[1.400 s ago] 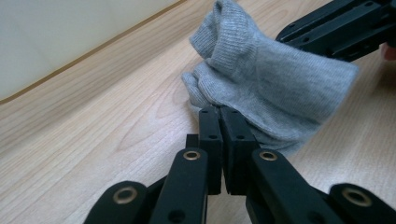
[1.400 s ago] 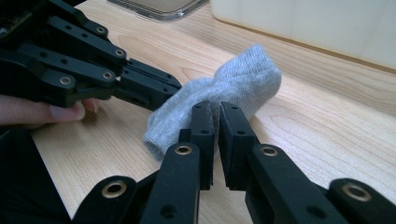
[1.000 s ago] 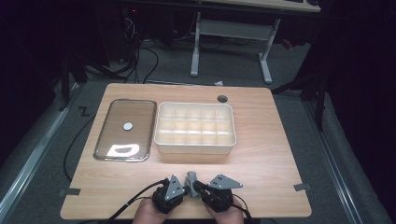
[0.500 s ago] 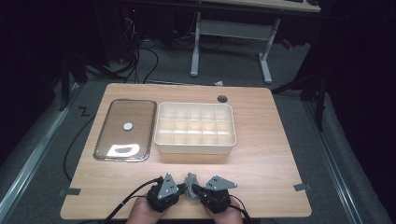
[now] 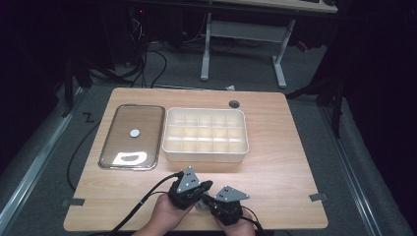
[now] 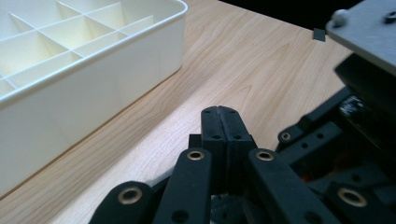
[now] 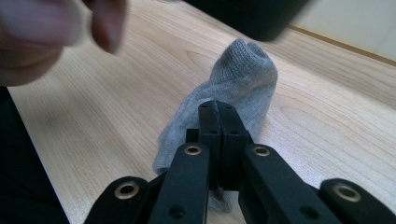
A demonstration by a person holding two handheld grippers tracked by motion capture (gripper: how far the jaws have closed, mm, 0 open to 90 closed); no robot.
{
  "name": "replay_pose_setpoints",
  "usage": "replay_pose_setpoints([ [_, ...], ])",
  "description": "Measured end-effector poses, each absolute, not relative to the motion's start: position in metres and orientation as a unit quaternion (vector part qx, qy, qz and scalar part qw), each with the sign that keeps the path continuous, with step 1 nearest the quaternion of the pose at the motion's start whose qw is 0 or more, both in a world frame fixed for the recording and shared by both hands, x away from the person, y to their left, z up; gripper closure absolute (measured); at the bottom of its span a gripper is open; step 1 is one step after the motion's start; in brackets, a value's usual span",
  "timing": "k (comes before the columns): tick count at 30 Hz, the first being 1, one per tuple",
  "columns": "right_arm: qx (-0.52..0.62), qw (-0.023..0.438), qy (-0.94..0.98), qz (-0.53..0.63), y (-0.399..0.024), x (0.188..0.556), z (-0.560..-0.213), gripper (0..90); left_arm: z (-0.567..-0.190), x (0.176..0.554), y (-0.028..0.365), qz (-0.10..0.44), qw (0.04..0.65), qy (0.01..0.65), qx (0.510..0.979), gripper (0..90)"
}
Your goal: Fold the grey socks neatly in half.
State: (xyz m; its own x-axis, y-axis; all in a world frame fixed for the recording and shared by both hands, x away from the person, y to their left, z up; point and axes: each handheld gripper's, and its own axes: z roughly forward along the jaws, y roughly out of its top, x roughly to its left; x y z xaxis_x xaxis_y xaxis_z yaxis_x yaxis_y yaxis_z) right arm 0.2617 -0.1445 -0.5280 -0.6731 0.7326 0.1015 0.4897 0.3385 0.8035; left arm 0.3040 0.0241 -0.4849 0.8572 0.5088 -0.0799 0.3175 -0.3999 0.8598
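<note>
Grey sock [image 7: 233, 88] laid flat on the table [image 5: 275, 167] near its front edge, both jaws closed and empty on left gripper [image 6: 220, 112] and right gripper [image 7: 218, 108], divided box [image 5: 205, 135] farther back.

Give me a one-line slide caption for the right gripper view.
Right gripper, jaws shut, poised over a grey sock lying on the wooden table.
</note>
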Motion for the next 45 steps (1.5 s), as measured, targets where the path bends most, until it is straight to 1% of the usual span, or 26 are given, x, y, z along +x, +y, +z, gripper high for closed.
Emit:
replay_pose_setpoints([
  [10,0.379,0.141,0.805,0.433,-0.145,0.261,-0.528,90.0,-0.503,0.31,0.027,0.086,0.465,0.261,0.842,89.6],
  [13,0.38,0.142,0.805,0.433,-0.145,0.261,-0.528,90.0,-0.509,0.311,0.037,0.099,0.457,0.267,0.843,89.6],
  [16,0.38,0.14,0.804,0.435,-0.144,0.261,-0.529,90.0,-0.514,0.31,0.045,0.099,0.453,0.273,0.843,89.6],
  [24,0.383,0.14,0.802,0.437,-0.143,0.261,-0.528,90.0,-0.525,0.306,0.054,0.105,0.471,0.273,0.832,89.6],
  [28,0.381,0.147,0.798,0.443,-0.143,0.257,-0.521,90.0,-0.526,0.305,0.053,0.111,0.473,0.27,0.832,89.7],
  [30,0.363,0.142,0.796,0.463,-0.142,0.25,-0.511,90.0,-0.528,0.305,0.054,0.11,0.476,0.268,0.83,89.6],
  [31,0.363,0.142,0.796,0.463,-0.142,0.25,-0.511,90.0,-0.528,0.305,0.054,0.11,0.476,0.268,0.83,89.6],
  [32,0.359,0.131,0.803,0.458,-0.138,0.247,-0.511,89.7,-0.528,0.305,0.055,0.111,0.478,0.268,0.829,89.6],
  [38,0.367,0.097,0.817,0.433,-0.134,0.252,-0.527,90.0,-0.53,0.304,0.055,0.113,0.481,0.262,0.829,89.4],
  [45,0.362,0.089,0.82,0.434,-0.13,0.253,-0.531,90.0,-0.531,0.302,0.055,0.123,0.478,0.257,0.831,89.2],
])
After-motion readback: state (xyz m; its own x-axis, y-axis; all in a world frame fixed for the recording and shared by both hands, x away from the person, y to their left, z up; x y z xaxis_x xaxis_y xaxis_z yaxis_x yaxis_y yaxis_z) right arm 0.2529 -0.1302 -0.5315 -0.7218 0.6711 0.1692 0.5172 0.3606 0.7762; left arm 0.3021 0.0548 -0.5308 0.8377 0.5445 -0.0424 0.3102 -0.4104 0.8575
